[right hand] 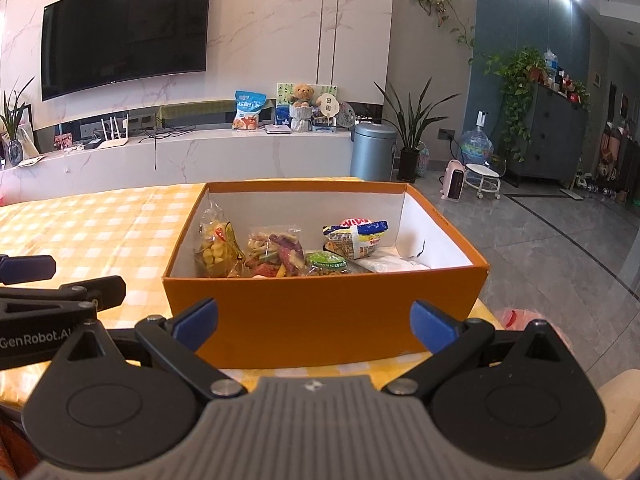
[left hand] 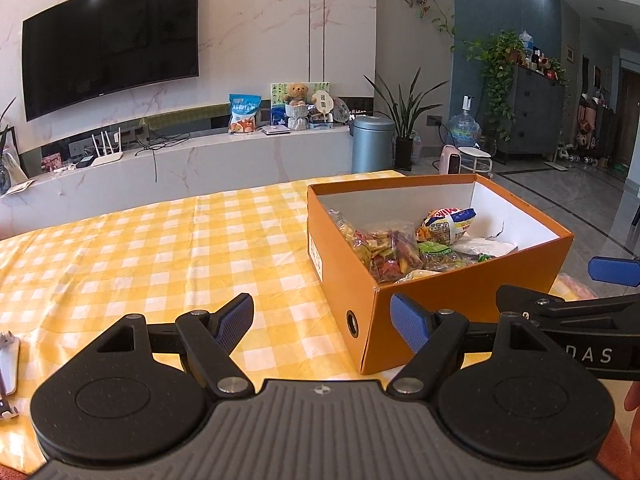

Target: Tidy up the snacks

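Sitting on the yellow checked tablecloth [left hand: 140, 248], an orange cardboard box [right hand: 320, 320] occupies the table's right end, top open, white inside. Inside it: a clear bag of yellow snacks [right hand: 216, 250] at the left, a bag of mixed vegetable chips [right hand: 276, 254] beside it, a small green packet [right hand: 328, 262], a blue-and-orange wrapped pack [right hand: 356, 236] toward the far right, and a white packet [right hand: 392, 266] on the floor of the box. Left gripper [left hand: 324, 320] is released, fingers spread and holding nothing, near the box's near-left corner. Right gripper [right hand: 314, 322] is also released and empty, fingers wide just before the box's near wall. Beyond the table: a wall-mounted television [right hand: 128, 28].
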`<state>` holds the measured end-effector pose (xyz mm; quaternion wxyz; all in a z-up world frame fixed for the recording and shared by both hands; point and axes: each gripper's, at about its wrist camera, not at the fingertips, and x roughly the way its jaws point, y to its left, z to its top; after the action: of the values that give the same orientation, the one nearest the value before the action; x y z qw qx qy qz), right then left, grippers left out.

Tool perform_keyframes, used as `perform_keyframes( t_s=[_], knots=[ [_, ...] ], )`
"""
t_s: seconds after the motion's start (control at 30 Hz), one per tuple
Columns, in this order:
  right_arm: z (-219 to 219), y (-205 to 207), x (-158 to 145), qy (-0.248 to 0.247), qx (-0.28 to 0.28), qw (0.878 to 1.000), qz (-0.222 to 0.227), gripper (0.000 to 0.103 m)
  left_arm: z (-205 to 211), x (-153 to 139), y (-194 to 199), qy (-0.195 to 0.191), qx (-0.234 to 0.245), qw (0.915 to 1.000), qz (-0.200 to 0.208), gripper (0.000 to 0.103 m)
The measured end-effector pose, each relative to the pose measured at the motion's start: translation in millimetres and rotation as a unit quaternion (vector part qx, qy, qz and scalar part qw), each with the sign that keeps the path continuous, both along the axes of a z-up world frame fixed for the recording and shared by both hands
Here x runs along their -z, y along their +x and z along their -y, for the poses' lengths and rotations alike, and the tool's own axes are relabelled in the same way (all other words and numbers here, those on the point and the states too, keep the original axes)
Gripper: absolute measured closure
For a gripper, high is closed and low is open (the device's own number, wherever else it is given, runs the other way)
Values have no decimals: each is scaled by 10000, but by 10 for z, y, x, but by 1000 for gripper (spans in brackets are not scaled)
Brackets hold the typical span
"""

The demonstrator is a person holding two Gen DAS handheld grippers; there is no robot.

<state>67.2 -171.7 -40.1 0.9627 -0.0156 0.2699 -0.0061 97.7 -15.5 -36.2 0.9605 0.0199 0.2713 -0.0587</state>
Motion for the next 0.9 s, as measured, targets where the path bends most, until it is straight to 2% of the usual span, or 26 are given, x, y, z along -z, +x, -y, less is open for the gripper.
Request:
perform_keyframes(
  t_s=[0.9],
  knots=[
    [14,61,1,-16,147,9998,-133,3,-11,19,28,31,5,9999,-157,12]
  ],
)
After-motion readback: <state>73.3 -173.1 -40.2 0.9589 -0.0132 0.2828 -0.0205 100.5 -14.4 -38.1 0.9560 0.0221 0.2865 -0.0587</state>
